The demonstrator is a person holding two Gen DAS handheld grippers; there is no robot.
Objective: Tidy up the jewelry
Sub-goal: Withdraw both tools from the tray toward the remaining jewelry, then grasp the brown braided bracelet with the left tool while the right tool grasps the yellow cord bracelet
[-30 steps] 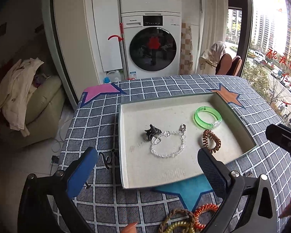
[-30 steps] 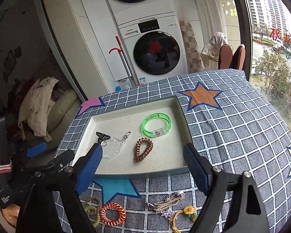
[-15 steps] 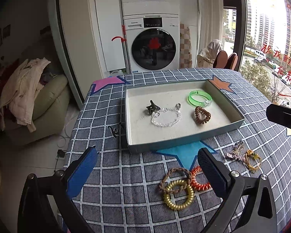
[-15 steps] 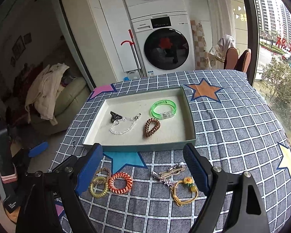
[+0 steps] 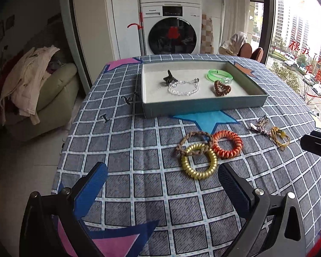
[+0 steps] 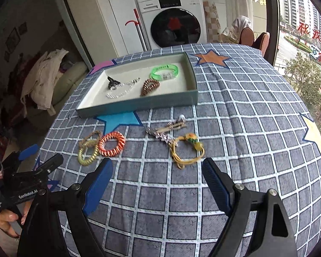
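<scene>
Both grippers, the left gripper (image 5: 162, 178) and right gripper (image 6: 157, 174), have been drawn back from the tray (image 5: 203, 105), fingers wide and empty, toward the hair ties (image 5: 226, 143) left on the tabletop (image 5: 122, 141), so another pickup seems next.

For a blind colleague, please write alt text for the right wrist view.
The open right gripper hovers over a checked tablecloth, above a yellow cord bracelet and coil hair ties. Behind them, a tray holds more jewelry.
</scene>
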